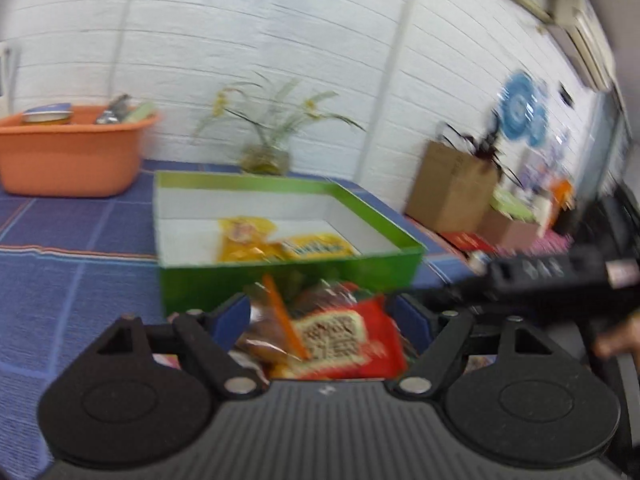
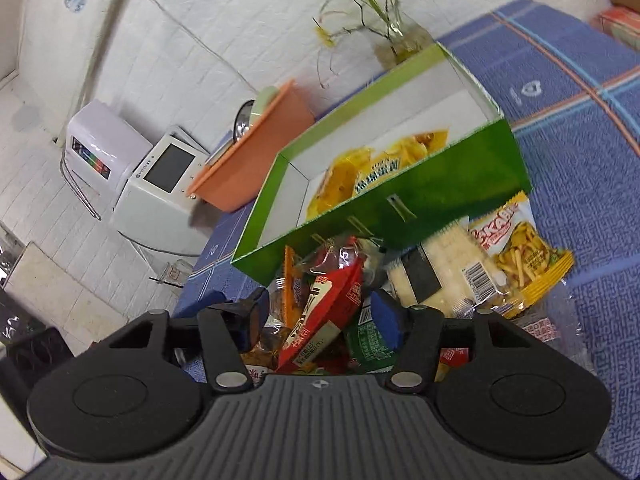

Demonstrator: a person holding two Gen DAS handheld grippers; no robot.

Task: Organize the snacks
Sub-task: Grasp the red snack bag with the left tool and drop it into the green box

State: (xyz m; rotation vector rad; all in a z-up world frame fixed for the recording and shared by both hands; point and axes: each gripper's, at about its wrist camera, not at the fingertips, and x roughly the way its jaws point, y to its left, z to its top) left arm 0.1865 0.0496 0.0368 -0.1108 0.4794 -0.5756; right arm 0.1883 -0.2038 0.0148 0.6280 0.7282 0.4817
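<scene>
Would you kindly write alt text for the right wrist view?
The open right gripper hovers over a pile of snack packets beside a green box holding yellow packets. An orange tub stands behind on the blue tablecloth.

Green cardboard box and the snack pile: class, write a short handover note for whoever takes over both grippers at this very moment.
Left gripper: jaws open over the pile, gripping nothing.
Right gripper: jaws open around a red snack packet, not pressing it.
Green cardboard box on the blue checked tablecloth holds two yellow snack bags.
Done: those two boxed.
Left: the mixed pile in front of the box, yellow fries bag included.
</scene>
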